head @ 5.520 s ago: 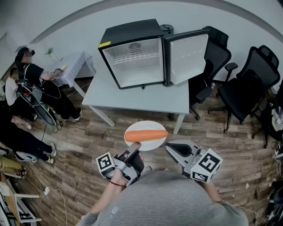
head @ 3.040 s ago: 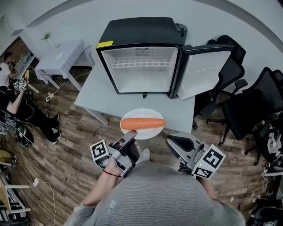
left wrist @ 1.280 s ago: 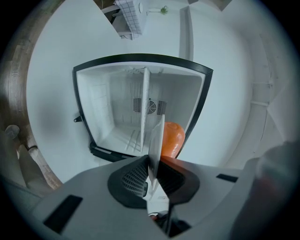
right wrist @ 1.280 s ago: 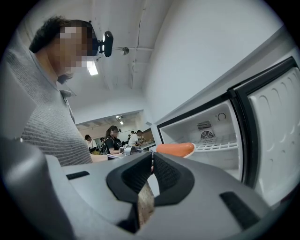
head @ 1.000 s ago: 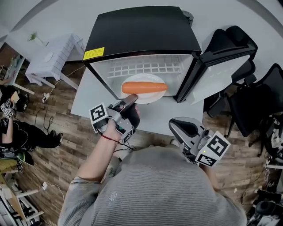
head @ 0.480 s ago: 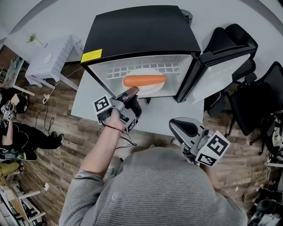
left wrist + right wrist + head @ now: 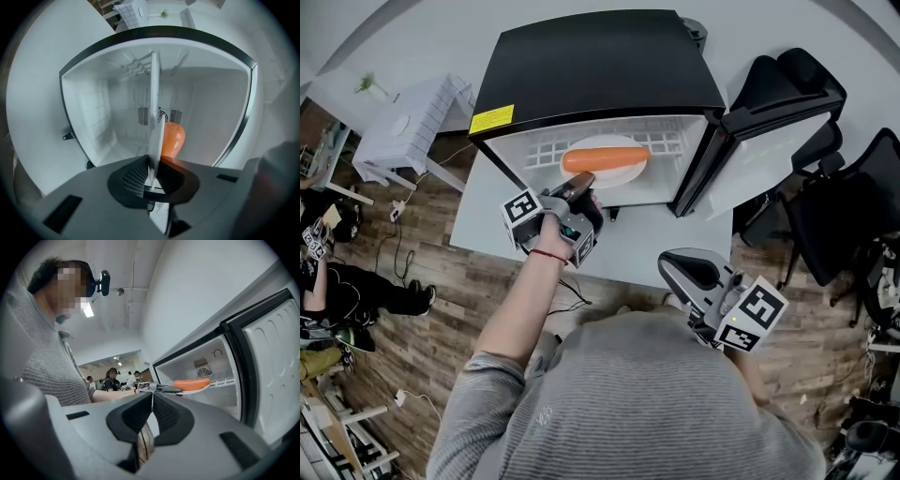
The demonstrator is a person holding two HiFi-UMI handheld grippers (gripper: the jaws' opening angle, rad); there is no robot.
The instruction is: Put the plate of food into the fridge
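Note:
A white plate (image 7: 626, 174) carries a long orange carrot (image 7: 605, 157) and hangs inside the open mouth of the black mini fridge (image 7: 600, 66). My left gripper (image 7: 584, 181) is shut on the plate's near rim. In the left gripper view the plate (image 7: 153, 117) shows edge-on between the jaws, with the carrot (image 7: 171, 139) on its right and the fridge's white back wall (image 7: 197, 108) beyond. My right gripper (image 7: 679, 268) hangs low at the right, shut, with nothing in it. From the right gripper view the carrot (image 7: 192, 383) and plate (image 7: 198, 390) show side-on inside the fridge.
The fridge stands on a pale table (image 7: 511, 230), its door (image 7: 764, 159) swung open to the right. A wire shelf (image 7: 670, 141) sits at the back of the fridge. Black office chairs (image 7: 848, 202) stand at the right, and a small white table (image 7: 408, 127) at the left.
My left gripper has carried the plate and carrot forward, deeper into the fridge opening. The right gripper has stayed where it was.

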